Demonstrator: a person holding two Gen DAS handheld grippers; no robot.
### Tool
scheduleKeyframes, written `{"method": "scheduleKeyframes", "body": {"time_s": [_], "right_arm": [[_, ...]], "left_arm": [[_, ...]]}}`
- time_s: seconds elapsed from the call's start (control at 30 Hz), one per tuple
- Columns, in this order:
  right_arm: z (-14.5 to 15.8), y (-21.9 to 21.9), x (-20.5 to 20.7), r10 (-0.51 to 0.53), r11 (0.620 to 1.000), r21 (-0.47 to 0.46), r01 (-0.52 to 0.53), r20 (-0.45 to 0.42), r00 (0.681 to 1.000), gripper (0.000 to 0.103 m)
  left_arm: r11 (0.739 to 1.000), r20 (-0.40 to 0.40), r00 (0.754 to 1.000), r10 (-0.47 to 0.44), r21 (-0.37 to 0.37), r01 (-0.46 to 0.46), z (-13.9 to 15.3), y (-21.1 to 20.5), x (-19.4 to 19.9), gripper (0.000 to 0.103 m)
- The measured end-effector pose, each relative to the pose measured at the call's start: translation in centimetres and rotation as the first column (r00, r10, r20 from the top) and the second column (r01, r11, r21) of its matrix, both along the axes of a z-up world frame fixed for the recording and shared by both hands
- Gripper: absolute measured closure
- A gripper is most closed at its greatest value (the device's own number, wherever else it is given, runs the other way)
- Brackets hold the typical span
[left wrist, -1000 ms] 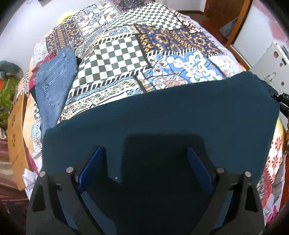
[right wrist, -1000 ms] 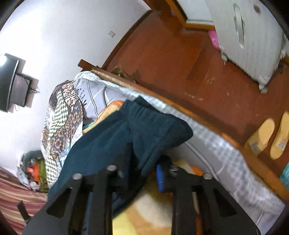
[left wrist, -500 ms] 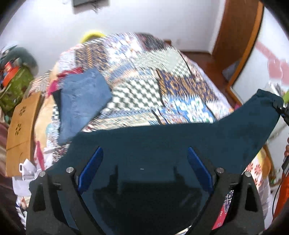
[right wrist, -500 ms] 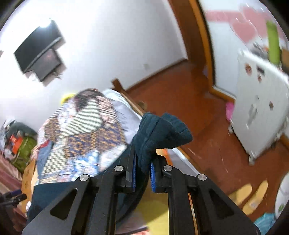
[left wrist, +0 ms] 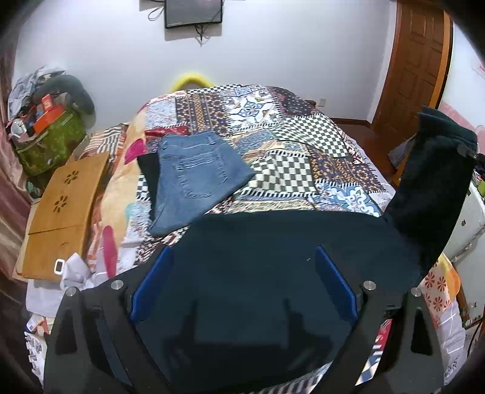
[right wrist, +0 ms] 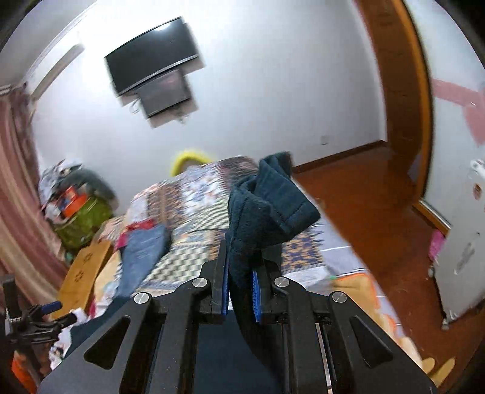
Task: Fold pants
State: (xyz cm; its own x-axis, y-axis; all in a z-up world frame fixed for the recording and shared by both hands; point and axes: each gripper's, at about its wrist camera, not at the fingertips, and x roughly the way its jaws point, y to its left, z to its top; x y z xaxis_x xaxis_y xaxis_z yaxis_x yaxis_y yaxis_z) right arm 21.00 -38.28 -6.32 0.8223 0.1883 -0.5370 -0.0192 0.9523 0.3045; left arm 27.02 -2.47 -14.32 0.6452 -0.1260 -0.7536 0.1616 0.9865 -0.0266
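Between the right gripper (right wrist: 239, 291) pads sits a bunched corner of the dark teal pants (left wrist: 272, 266): jaws clamped on the fabric, blue pads pressing it from both sides. Cuffed end of the cloth flops up and forward past the fingertips, hiding part of the bed behind it in the right wrist view.

Left gripper (left wrist: 242, 283) is spread wide, blue pads well apart. Pants fabric lies flat below and between the fingers, filling the gap; no pad visibly pinching it. Can't tell whether the fingers touch the cloth or sit just above it.

Left wrist view: main body of the pants spreads across the near end of the bed, over the patchwork quilt (left wrist: 291, 163). One section rises from that spread up to the right edge of frame, pulled taut and lifted off the bed, ending where a bit of the other gripper's black hardware shows.

Folded blue jeans (left wrist: 197, 175) lie further up the quilt, left of centre, well apart from the teal pants. Wooden lap tray (left wrist: 63, 212) sits at the left bed edge. Wall TV (left wrist: 194, 12) above the headboard end. Right wrist view is motion-blurred.
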Motion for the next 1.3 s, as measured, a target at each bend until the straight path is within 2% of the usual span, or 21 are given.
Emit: {"method": "scheduleKeyframes", "body": {"time_s": [0.2, 0.37, 0.5, 0.63, 0.8, 0.93, 1.07, 1.2, 1.3], "right_arm": [[-2.5, 7.2, 1.6, 0.158, 0.987, -0.027, -0.160, -0.075, 0.985, 0.092], [-6.5, 12.5, 2.1, 0.302, 0.950, -0.019, -0.312, -0.207, 0.931, 0.092], [-10.4, 15.7, 1.7, 0.376, 0.909, -0.056, -0.413, -0.319, 0.870, 0.091], [-11.6, 17.2, 0.7, 0.416, 0.877, -0.075, -0.475, -0.380, 0.827, 0.086], [-10.8, 17.1, -0.8, 0.476, 0.846, -0.044, -0.532, -0.387, 0.789, 0.072], [-9.0, 16.0, -1.9, 0.473, 0.850, -0.077, -0.522, -0.324, 0.819, 0.067], [-7.0, 13.2, -1.8, 0.438, 0.878, -0.087, -0.470, -0.246, 0.865, 0.056], [-6.1, 10.5, -0.3, 0.370, 0.910, -0.117, -0.398, -0.206, 0.906, 0.056], [-6.6, 9.1, 1.2, 0.329, 0.927, -0.111, -0.358, -0.220, 0.918, 0.055]], "left_arm": [[1.000, -0.004, 1.000, 0.028, -0.013, -0.028, -0.6, 2.7, -1.7, 0.008], [0.999, -0.018, 0.999, 0.048, -0.007, -0.049, -1.1, 4.1, -2.7, 0.008], [0.999, -0.020, 0.999, 0.050, -0.002, -0.050, -1.3, 4.4, -3.5, 0.008], [0.999, -0.033, 0.998, 0.045, 0.002, -0.045, -1.7, 3.8, -3.4, 0.008], [0.999, -0.042, 0.999, 0.033, -0.004, -0.033, -1.5, 2.4, -2.6, 0.008], [1.000, -0.032, 0.999, 0.003, -0.009, -0.003, -0.6, 0.4, -1.8, 0.008], [0.999, -0.020, 0.999, -0.036, 0.007, 0.036, 0.1, -2.3, -0.6, 0.007], [0.995, -0.031, 0.995, -0.091, 0.024, 0.092, 0.1, -5.4, 1.4, 0.006], [0.991, -0.061, 0.990, -0.130, 0.032, 0.132, -0.6, -7.8, 3.4, 0.006]]}}
